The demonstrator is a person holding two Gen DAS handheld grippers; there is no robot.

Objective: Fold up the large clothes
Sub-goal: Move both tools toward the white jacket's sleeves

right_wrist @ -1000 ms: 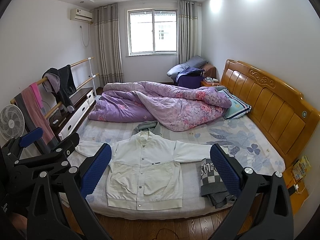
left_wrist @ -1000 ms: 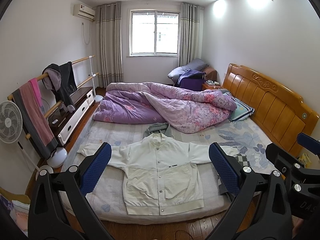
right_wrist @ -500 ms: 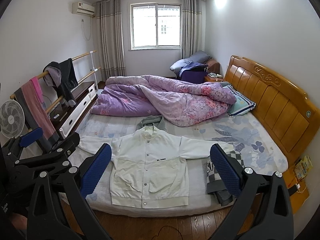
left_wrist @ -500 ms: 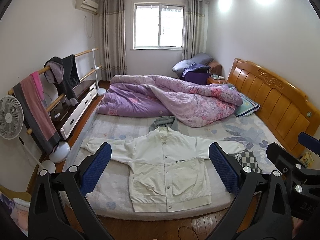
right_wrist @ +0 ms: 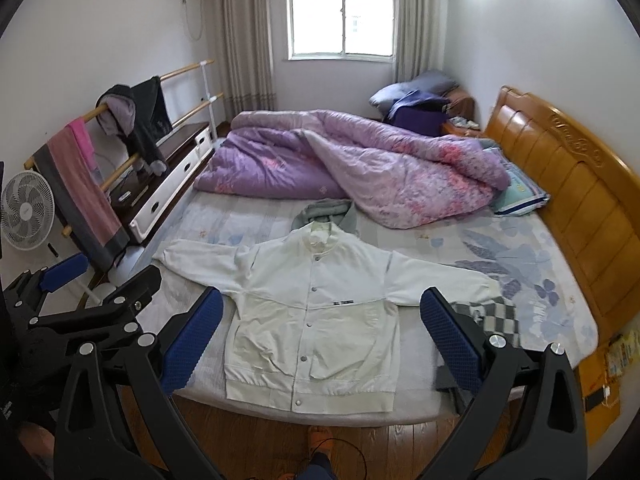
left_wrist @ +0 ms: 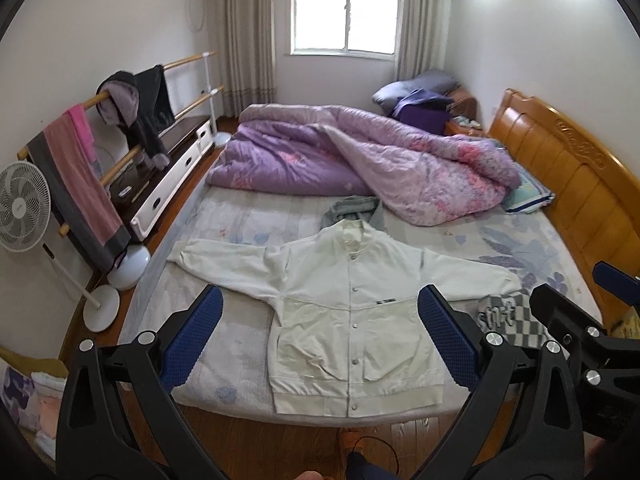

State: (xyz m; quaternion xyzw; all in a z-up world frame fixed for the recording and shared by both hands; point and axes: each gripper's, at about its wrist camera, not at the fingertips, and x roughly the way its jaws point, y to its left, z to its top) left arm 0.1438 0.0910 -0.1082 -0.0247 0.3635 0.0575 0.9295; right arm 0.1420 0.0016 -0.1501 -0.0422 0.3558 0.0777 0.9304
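A white button-up jacket (left_wrist: 352, 312) lies flat, front up and sleeves spread, on the near side of the bed (left_wrist: 240, 224); it also shows in the right wrist view (right_wrist: 312, 320). My left gripper (left_wrist: 318, 336) is open and empty, held above the floor in front of the jacket's hem. My right gripper (right_wrist: 320, 336) is open and empty beside it, also short of the bed edge. Each gripper shows at the edge of the other's view.
A purple quilt (left_wrist: 360, 160) is bunched at the far side. A grey garment (left_wrist: 354, 208) lies behind the jacket collar. A grey checked garment (left_wrist: 508, 316) lies by the right sleeve. A clothes rack (left_wrist: 92, 168) and fan (left_wrist: 22, 204) stand left; the wooden headboard (left_wrist: 572, 176) is right.
Both grippers have tilted down and moved closer to the bed, so the jacket sits higher and larger in both views. Both stay open; the jacket has not moved.
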